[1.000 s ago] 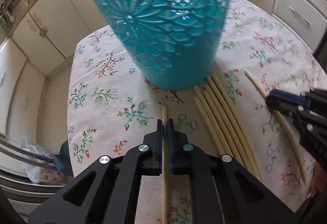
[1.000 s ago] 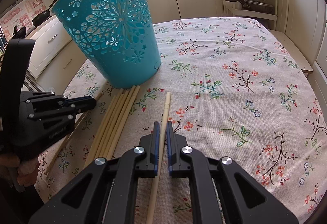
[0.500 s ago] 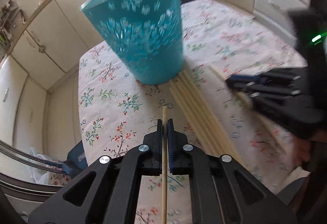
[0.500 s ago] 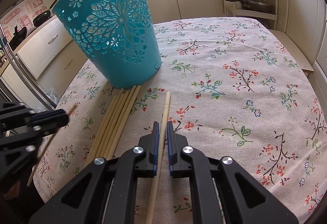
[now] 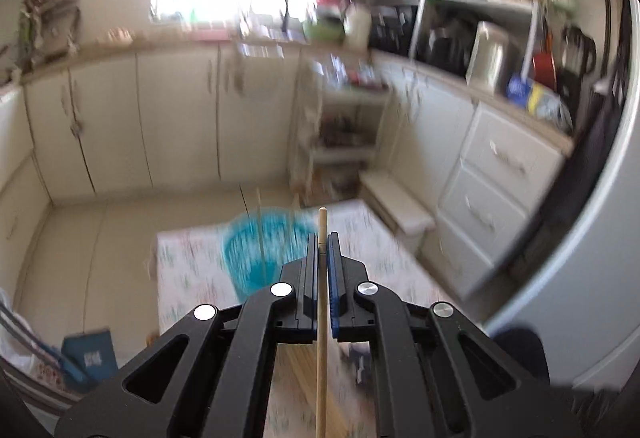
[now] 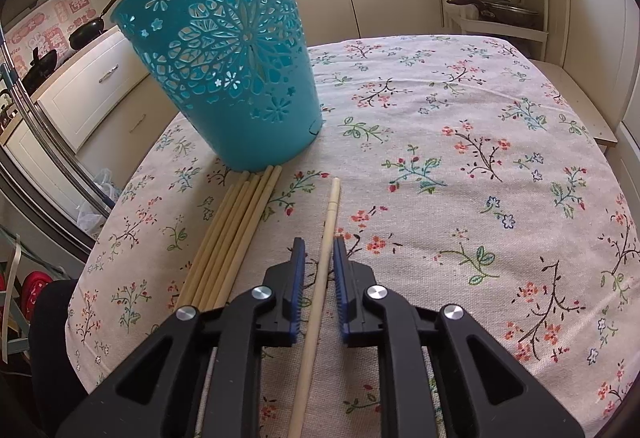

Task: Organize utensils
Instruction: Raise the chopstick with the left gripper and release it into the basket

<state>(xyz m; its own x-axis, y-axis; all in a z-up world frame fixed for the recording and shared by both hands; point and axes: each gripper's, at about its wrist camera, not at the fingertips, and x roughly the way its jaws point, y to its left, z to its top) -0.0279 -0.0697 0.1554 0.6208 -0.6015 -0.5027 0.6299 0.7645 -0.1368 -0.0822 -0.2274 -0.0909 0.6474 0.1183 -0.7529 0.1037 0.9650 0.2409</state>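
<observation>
The left gripper (image 5: 320, 250), fingers clamped on a thin wooden chopstick (image 5: 321, 318), has risen above the teal perforated plastic basket (image 6: 224, 54) — ready to drop it in — while the right gripper (image 6: 319, 258) is opening around a pale chopstick (image 6: 326, 238) beside the basket.

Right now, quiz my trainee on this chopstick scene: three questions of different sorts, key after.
1. True or false: the left tongs are shut on a chopstick.
2. What lies between the opening right tongs: A spoon, B single chopstick, C nothing?
3. Which end of the chopstick bundle touches the teal basket?

Key: 1 true; 2 B; 3 the far end, at the basket's base.
</observation>
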